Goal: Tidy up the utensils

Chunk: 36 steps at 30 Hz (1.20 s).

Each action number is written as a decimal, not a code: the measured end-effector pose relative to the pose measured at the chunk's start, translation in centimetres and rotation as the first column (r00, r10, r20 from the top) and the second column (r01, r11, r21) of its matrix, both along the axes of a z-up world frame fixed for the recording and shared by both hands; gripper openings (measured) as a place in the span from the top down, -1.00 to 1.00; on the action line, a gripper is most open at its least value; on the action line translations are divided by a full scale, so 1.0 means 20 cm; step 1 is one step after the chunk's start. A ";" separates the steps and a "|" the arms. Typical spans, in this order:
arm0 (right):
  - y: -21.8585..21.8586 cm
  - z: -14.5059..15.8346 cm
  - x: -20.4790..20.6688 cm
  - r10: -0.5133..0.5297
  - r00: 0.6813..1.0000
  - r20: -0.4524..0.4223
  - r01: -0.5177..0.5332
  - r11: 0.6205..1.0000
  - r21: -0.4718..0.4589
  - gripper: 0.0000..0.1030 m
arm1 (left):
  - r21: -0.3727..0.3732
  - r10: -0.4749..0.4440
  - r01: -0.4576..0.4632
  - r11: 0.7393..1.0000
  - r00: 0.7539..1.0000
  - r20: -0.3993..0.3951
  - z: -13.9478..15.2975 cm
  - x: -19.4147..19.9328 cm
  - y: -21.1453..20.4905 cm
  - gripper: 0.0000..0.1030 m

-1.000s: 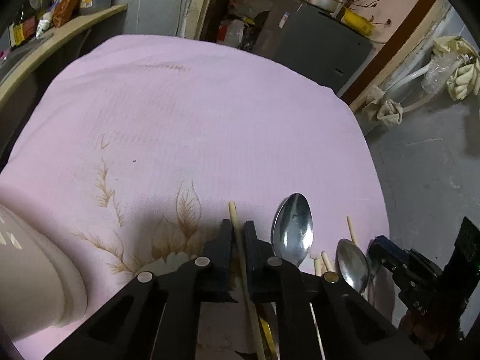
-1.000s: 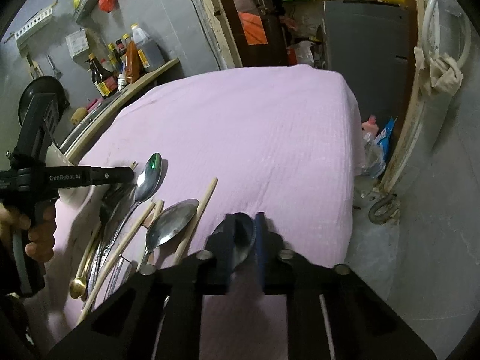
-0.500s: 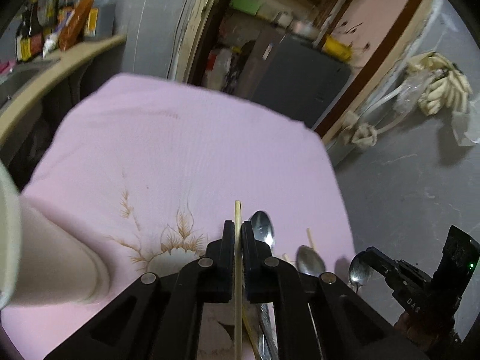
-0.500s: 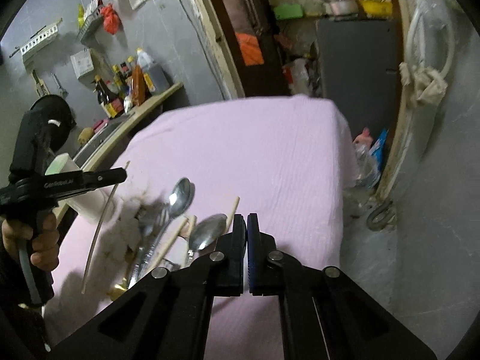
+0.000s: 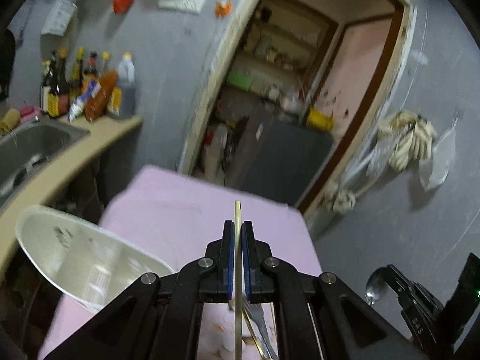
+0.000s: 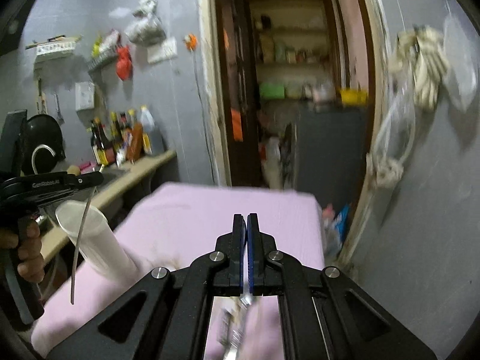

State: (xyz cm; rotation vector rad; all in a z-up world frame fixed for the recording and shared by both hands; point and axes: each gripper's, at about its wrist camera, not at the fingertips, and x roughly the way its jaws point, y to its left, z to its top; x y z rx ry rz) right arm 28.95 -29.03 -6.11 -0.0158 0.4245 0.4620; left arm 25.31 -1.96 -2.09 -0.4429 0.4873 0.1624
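Note:
My left gripper is shut on a pale wooden chopstick, whose tip pokes out past the pads, above the pink cloth. The right wrist view shows that chopstick hanging down from the left gripper in front of a white cup. My right gripper is shut; the blurred handle of a metal spoon shows below its pads. In the left wrist view the spoon's bowl sticks out of the right gripper. Both grippers are raised off the table.
More utensils lie on the cloth beneath the left gripper. The white cup stands at the table's left edge. Beyond it are a counter with a sink and bottles. A doorway opens behind the table.
Both grippers rose from the table and tilted upward, the left carrying the chopstick. The right one shut on a spoon and lifted it. The other utensils stayed on the cloth.

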 end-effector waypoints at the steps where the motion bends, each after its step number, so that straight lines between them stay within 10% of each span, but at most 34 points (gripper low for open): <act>1: 0.06 0.05 -0.02 0.004 1.000 0.027 -0.004 1.000 -0.001 0.96 | -0.001 0.014 -0.014 1.000 1.000 0.026 0.04 -0.02 0.06 0.90; 13: 0.77 0.35 -0.16 0.003 0.972 0.235 -0.007 1.000 0.019 0.95 | 0.023 0.202 -0.213 0.977 0.953 0.226 0.26 -0.27 0.74 0.90; 36: 1.35 -0.01 -0.18 0.095 0.949 0.302 -0.013 0.965 -0.263 0.96 | 0.018 0.352 -0.372 0.928 0.892 0.285 -0.07 -0.14 0.93 0.90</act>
